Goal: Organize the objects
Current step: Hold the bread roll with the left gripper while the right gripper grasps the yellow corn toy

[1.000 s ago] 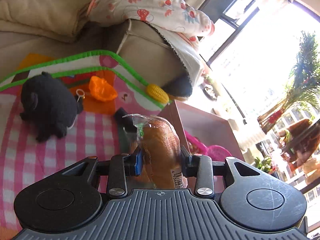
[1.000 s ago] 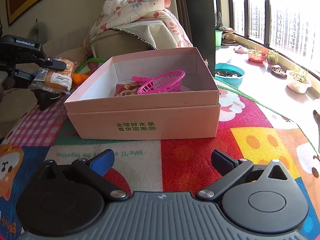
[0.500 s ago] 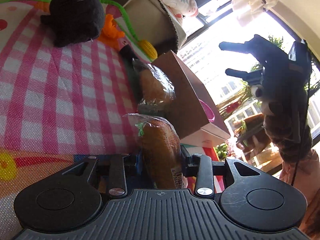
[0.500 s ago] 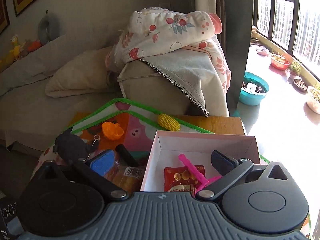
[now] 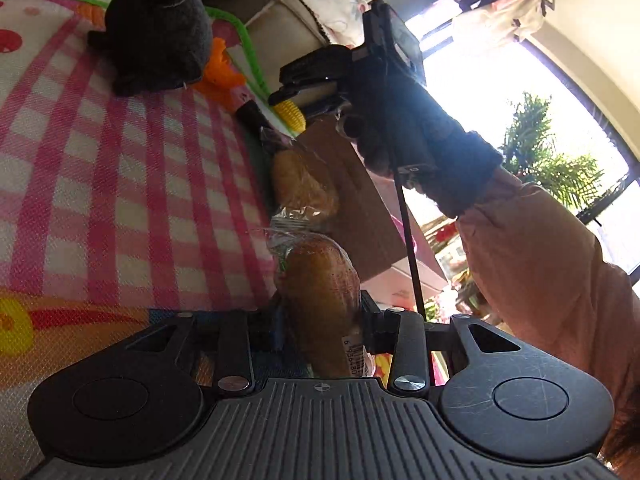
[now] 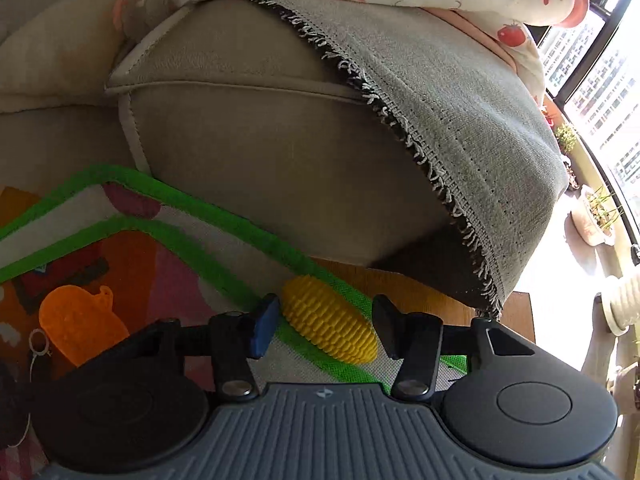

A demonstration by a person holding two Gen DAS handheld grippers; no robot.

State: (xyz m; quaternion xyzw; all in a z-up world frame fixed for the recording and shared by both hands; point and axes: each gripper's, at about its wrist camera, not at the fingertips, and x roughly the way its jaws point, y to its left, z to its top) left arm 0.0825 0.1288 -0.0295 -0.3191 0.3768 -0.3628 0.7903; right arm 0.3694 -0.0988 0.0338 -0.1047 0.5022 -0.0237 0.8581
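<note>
My left gripper (image 5: pixel 322 320) is shut on a wrapped bread roll (image 5: pixel 320 292), held above the play mat. A second wrapped bread roll (image 5: pixel 302 188) lies on the mat beside the pink cardboard box (image 5: pixel 360 208). My right gripper (image 6: pixel 324 320) is open, its jaws on either side of a yellow toy corn (image 6: pixel 330 322) that lies on the mat's green border; contact cannot be told. The right gripper also shows in the left wrist view (image 5: pixel 316 80) above the corn (image 5: pixel 290 114).
A black plush toy (image 5: pixel 156 32) and an orange plastic toy (image 6: pixel 78 322) lie on the mat. A beige sofa arm with a grey cloth (image 6: pixel 460 120) stands just behind the corn. The person's sleeved arm (image 5: pixel 540 264) crosses over the box.
My right gripper has moved forward past the box and down around the corn. My left gripper still holds the bread roll and has barely shifted.
</note>
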